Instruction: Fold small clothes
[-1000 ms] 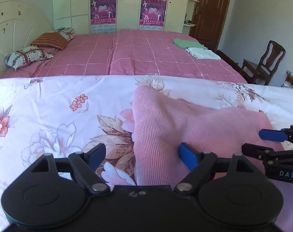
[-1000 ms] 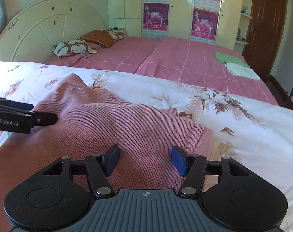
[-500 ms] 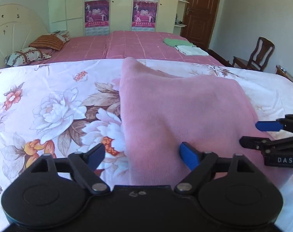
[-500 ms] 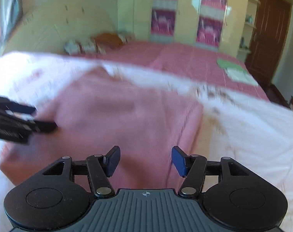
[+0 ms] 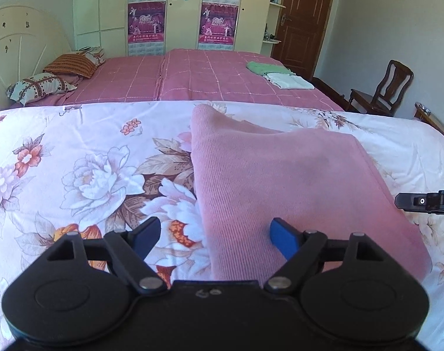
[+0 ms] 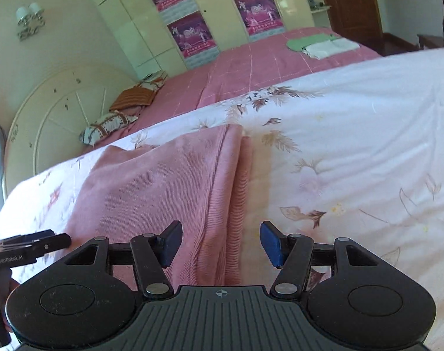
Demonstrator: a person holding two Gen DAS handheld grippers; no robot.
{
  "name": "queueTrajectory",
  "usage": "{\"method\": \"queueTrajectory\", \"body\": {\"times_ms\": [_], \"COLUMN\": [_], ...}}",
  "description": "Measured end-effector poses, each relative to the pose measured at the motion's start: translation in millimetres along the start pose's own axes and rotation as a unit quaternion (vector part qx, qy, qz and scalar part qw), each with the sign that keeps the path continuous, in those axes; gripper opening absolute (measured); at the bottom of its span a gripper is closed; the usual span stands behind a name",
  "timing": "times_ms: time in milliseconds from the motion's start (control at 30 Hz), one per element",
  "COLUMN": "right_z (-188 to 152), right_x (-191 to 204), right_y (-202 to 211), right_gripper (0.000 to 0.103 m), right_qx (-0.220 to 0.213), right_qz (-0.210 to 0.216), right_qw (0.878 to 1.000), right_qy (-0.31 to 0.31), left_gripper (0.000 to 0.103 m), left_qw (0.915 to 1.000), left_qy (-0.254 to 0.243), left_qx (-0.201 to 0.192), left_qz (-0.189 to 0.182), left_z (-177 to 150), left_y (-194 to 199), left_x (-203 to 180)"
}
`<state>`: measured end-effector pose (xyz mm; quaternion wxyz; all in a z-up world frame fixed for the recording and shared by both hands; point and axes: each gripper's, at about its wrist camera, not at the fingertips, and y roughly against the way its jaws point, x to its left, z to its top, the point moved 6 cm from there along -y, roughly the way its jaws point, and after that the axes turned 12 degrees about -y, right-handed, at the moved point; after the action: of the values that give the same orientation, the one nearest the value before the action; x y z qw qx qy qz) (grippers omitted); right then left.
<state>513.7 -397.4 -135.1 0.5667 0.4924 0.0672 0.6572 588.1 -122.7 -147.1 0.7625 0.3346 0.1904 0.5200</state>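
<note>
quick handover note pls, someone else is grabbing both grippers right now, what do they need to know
Left gripper: open, holding nothing, straddling the near left edge of the pink garment.
Right gripper: open, holding nothing, over the garment's right edge, where layers are stacked.
The garment lies on the floral quilt, folded over at least once into a rough rectangle; one far corner pokes up.
A green and a white folded piece sit on the pink bed behind.
Left, probably: flatten that corner, fold again if a smaller bundle is wanted, then set it aside.
</note>
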Motion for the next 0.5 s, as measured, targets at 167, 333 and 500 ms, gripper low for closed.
{"method": "queueTrajectory", "body": {"times_ms": [167, 333, 500], "right_z": [0.2, 1.6, 9.3], "right_x": [-7.2, -10.0, -23.4], "right_y": [0.2, -2.6, -10.8], "right_gripper": [0.059, 0.059, 0.059], "right_qx": [0.006, 0.014, 0.035], "right_qz": [0.007, 0.018, 0.064], "right_qw": [1.000, 0.999, 0.993], "right_qy": [-0.018, -0.026, -0.097], "left_gripper": [0.081, 0.079, 0.068], "left_qw": [1.0000, 1.0000, 0.9938], "left_qy": [-0.009, -0.004, 0.074], "left_qx": [0.002, -0.003, 0.003], "left_qz": [-0.001, -0.007, -0.083], "left_z": [1.9, 3.2, -0.1], "left_y": [-3.7, -5.1, -16.4], "left_x": [-4.0, -1.2, 17.6]}}
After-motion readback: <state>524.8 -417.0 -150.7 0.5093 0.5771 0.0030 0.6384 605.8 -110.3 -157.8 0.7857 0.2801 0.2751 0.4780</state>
